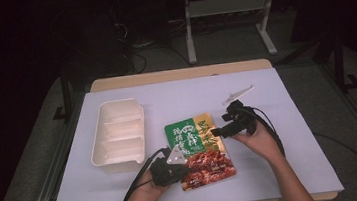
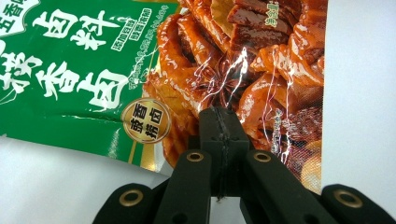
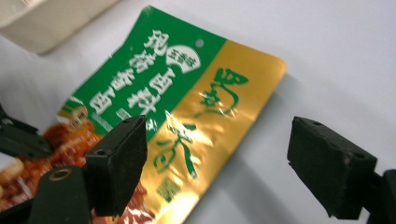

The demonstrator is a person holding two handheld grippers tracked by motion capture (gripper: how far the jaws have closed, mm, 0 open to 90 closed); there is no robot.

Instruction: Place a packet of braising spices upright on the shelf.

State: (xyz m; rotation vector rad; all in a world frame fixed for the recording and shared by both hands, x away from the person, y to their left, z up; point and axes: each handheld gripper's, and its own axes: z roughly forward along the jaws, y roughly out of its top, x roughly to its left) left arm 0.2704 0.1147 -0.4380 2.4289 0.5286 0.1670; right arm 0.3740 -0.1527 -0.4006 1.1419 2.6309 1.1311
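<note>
Pinning the pouch is the step in hand. White divided tray [image 1: 118, 134] sits at the left of the desk [image 1: 290, 134], untouched. Just right of it, seasoning pouch [image 1: 199, 148] lies flat mid-desk, near the person's edge. Left gripper [image 1: 168, 171] clenched on the pouch's lower left corner; in the left gripper view its jaws meet over the printed foil [image 2: 219, 135]. Right gripper [image 1: 227, 128] released, jaws spread wide and hovering over the gold upper right edge [image 3: 219, 93], not touching. A small clear scrap [image 1: 238, 94] lies beyond. Next move, by my reading: lower the right gripper onto that edge and close, probably to tear or open against the left hold.
</note>
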